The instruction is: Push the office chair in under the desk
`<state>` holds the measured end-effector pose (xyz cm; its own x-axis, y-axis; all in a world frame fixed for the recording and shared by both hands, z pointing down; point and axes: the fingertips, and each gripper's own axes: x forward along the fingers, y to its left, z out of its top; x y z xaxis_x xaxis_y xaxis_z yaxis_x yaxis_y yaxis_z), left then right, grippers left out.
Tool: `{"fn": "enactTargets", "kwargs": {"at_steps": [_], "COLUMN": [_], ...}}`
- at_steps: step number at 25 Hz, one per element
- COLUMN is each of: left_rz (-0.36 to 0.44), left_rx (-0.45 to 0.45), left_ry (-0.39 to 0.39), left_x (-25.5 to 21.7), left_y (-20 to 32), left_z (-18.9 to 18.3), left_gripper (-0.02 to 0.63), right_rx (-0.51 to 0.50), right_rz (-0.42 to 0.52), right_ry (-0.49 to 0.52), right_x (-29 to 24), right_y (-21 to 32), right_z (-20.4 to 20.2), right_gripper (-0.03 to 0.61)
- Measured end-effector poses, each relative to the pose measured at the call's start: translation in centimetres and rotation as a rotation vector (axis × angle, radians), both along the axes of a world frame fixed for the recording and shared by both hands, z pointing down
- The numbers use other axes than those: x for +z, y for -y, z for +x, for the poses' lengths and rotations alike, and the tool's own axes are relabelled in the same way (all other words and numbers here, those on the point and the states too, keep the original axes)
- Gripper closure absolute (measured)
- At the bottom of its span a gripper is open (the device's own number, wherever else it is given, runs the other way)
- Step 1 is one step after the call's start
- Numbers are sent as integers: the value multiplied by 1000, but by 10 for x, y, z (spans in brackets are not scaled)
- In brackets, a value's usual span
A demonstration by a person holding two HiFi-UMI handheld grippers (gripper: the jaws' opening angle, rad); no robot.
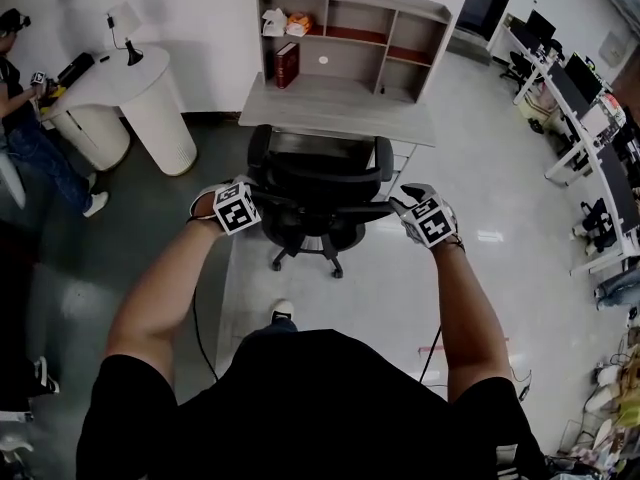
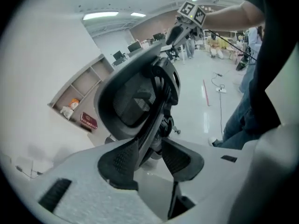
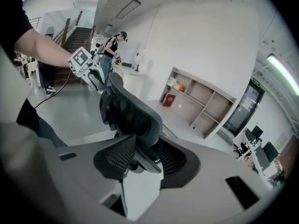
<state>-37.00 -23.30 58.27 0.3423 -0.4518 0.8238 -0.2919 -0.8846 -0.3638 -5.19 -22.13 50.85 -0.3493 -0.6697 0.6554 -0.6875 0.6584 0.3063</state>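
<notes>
A black mesh office chair stands on the floor in front of a grey desk with a shelf unit on top; its seat is partly under the desk's front edge. My left gripper is at the backrest's left edge and my right gripper is at its right edge. In the left gripper view the pads of the left gripper clamp the backrest rim. In the right gripper view the right gripper has its pads on the backrest rim too.
A red book stands in the desk's shelf unit. A white round table and a person are at the left. Rows of desks with monitors line the right. My foot is behind the chair's wheeled base.
</notes>
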Motion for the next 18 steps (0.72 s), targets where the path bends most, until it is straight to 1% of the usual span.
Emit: {"fn": "enactTargets", "kwargs": {"at_steps": [4, 6, 7, 9, 10, 12, 15, 18], "left_rz": [24, 29, 36, 89, 129, 190, 223, 244], "left_rx": [-52, -95, -113, -124, -121, -114, -117, -114], "left_ry": [-130, -219, -264, -331, -352, -395, -460, -481], "left_x": [-32, -49, -57, -74, -83, -99, -118, -131], "left_y": [0, 5, 9, 16, 19, 22, 21, 23], "left_z": [9, 11, 12, 14, 14, 14, 10, 6], "left_gripper": [462, 472, 479, 488, 505, 519, 535, 537], "right_rx": [25, 49, 61, 80, 85, 91, 108, 149], "right_rz": [56, 101, 122, 148, 154, 161, 162, 197], "right_ry": [101, 142, 156, 171, 169, 161, 176, 190], "right_x": [-32, -48, -54, -63, -65, -66, -67, -68], "right_y": [2, 7, 10, 15, 17, 19, 19, 21], "right_z": [-12, -17, -19, -23, -27, -35, -49, -56], "right_gripper": [432, 484, 497, 508, 514, 517, 525, 534]}}
